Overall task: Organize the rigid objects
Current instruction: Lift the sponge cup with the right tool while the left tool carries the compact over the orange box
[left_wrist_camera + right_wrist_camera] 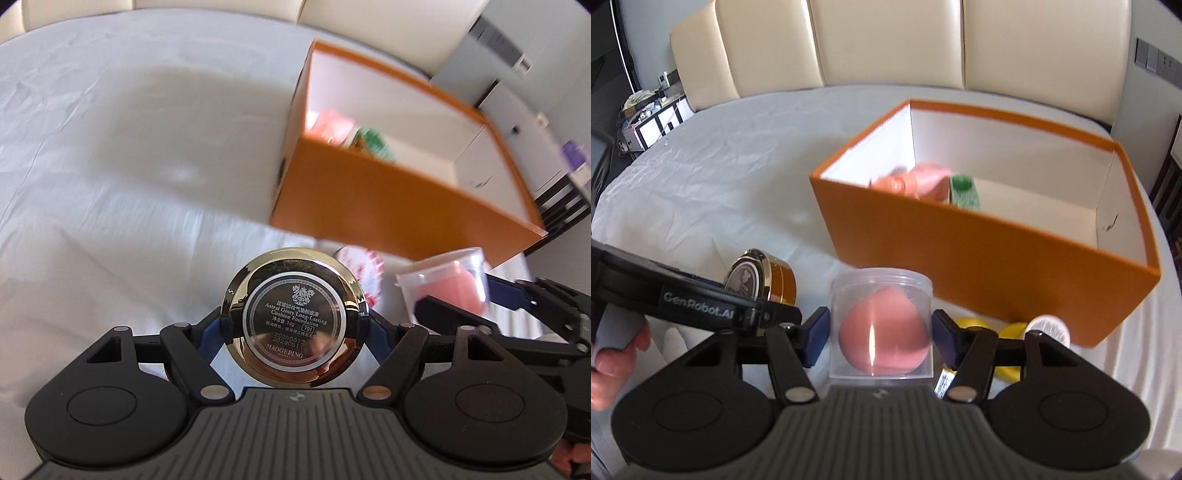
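Both grippers we see clamped: left gripper (295, 325) on compact (294, 318), right gripper (880, 332) on clear tub (881, 325); the orange box (979, 251) hides a blurry pink thing (916, 179), maybe a bottle.

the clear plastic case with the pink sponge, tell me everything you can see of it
The clear plastic case is a small round container of see-through plastic with a rimmed lid, closed, holding a pink teardrop sponge point up. It sits upright between the blue pads of the right gripper, which press on its two sides. It is in front of the orange box, not in it, with the gold compact to its left in the right wrist view.
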`<control>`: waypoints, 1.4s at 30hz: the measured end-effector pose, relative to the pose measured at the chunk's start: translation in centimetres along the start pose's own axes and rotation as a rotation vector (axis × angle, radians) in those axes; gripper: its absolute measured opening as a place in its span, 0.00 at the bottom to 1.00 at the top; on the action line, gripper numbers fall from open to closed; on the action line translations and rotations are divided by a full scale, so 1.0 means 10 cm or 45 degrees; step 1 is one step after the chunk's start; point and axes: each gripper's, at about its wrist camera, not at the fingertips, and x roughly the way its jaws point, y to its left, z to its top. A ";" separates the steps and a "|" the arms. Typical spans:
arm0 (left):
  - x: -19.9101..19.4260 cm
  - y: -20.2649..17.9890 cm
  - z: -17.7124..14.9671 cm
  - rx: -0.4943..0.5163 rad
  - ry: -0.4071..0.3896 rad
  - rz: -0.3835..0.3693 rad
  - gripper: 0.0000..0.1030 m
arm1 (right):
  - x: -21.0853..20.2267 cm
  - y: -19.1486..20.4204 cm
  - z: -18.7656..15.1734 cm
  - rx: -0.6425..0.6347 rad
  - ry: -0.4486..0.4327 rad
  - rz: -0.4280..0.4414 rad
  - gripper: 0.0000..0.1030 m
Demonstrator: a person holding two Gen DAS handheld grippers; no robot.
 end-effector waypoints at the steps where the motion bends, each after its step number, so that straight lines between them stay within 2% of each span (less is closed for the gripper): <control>1: -0.07 -0.03 0.02 0.010 -0.022 -0.001 0.85 | -0.04 -0.01 0.04 -0.005 -0.016 -0.002 0.58; 9: -0.40 -0.20 0.29 0.035 -0.163 -0.029 0.85 | -0.38 -0.09 0.36 -0.064 -0.176 -0.060 0.58; 14: -0.35 -0.33 0.51 0.084 -0.235 -0.031 0.85 | -0.47 -0.25 0.59 -0.060 -0.251 -0.132 0.58; 18: -0.23 -0.42 0.72 0.132 -0.258 -0.086 0.85 | -0.44 -0.42 0.75 -0.014 -0.259 -0.165 0.58; 24: 0.03 -0.51 1.07 0.218 -0.206 -0.175 0.85 | -0.26 -0.69 0.92 0.057 -0.200 -0.204 0.58; 28: 0.24 -0.57 1.19 0.260 -0.139 -0.198 0.85 | -0.05 -0.88 0.98 0.152 -0.117 -0.184 0.58; 34: 0.50 -0.57 1.32 0.251 -0.083 -0.205 0.85 | 0.32 -1.10 1.03 0.244 -0.006 -0.185 0.58; 42: 0.92 -0.67 1.71 0.301 0.004 -0.213 0.85 | 0.77 -1.16 1.23 0.206 0.072 -0.221 0.58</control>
